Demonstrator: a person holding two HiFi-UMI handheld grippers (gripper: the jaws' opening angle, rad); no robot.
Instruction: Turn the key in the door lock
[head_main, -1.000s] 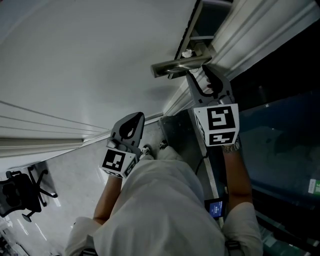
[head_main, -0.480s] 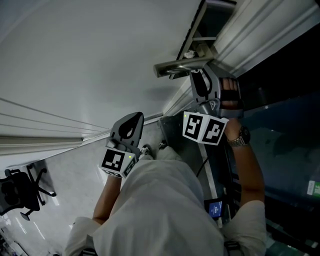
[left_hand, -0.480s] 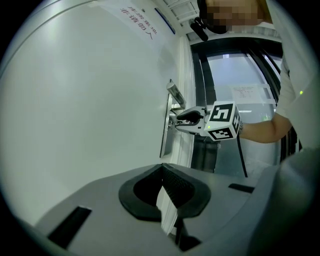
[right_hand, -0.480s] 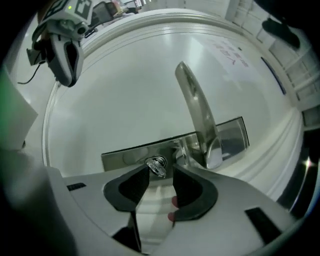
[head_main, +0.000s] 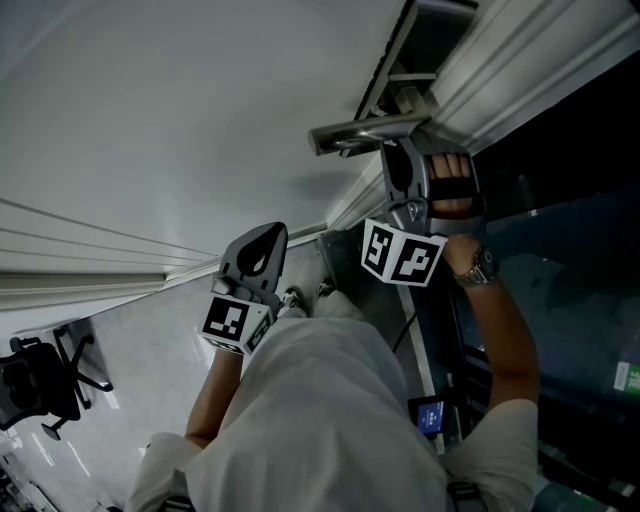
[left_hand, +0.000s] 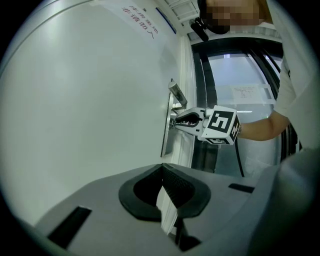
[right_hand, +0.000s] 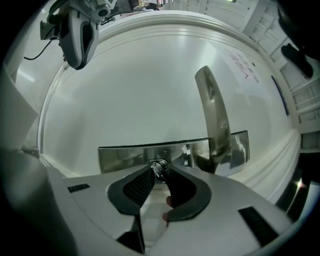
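Showing the right gripper (head_main: 398, 156), newly rolled, jaws just closed to pinch the key (right_hand: 159, 169) at 12 o'clock, likely ready to turn it; left gripper (head_main: 277, 233) jaws pressed together.

Dim, fisheye-warped edges, dark corners, soft sheen on door (right_hand: 150, 90)

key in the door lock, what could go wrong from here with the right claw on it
1. The right claw has just been closing on the key and seems to catch it only at the very tips, so a twist may make it slip off or bend the key sideways.
2. The lever handle stands close beside the key on the same lock plate; rolling the claw further could knock its body against it.
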